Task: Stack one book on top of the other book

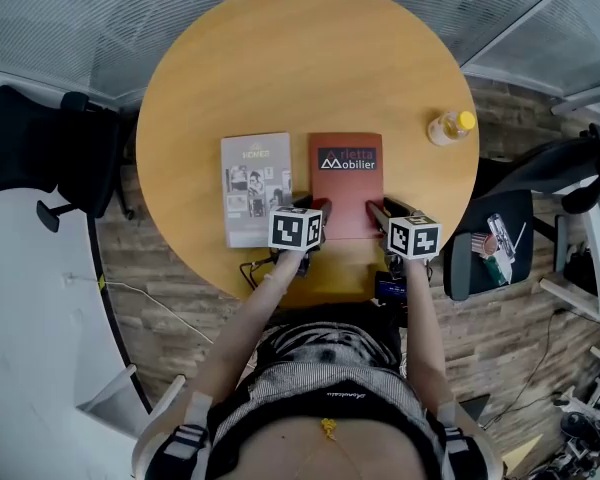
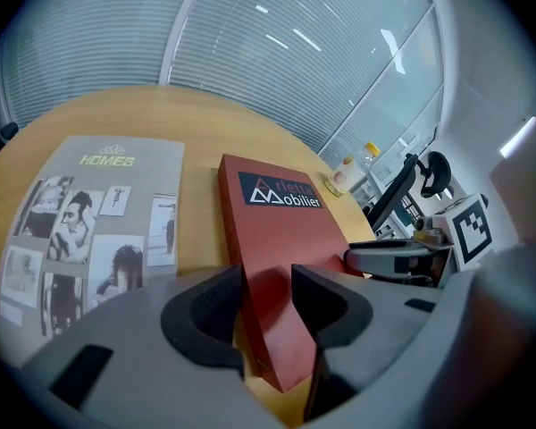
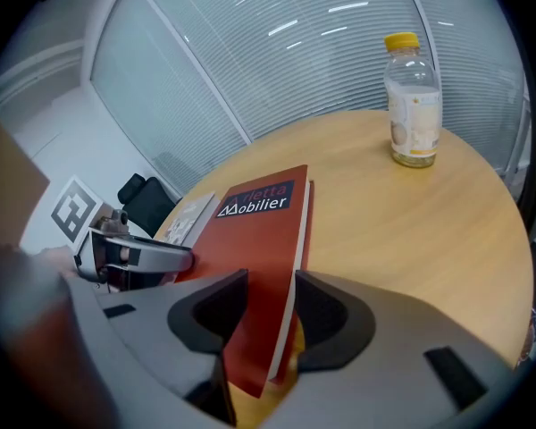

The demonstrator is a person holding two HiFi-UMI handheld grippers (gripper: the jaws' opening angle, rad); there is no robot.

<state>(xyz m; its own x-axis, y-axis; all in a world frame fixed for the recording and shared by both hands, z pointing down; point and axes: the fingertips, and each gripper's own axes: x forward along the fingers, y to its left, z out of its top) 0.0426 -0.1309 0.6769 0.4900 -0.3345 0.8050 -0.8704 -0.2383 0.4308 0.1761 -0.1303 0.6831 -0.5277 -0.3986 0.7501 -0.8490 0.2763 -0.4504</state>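
Note:
Two books lie side by side on the round wooden table [image 1: 280, 58]: a grey "HOMES" book [image 1: 255, 188] on the left and a red "Mobilier" book [image 1: 346, 183] on the right. My left gripper [image 1: 320, 209] is at the red book's near left corner and my right gripper [image 1: 378, 211] at its near right corner. In the left gripper view the jaws [image 2: 266, 302] stand wide apart with the red book's corner [image 2: 281, 231] between them. The right gripper view shows the same: open jaws [image 3: 270, 307] astride the red book's other corner [image 3: 259, 239]. The pads do not visibly press on the book.
A small clear bottle with a yellow cap [image 1: 450, 126] stands upright at the table's right side, beyond the red book. A black chair [image 1: 40, 148] is left of the table, and another chair [image 1: 490, 238] with items on it is at the right.

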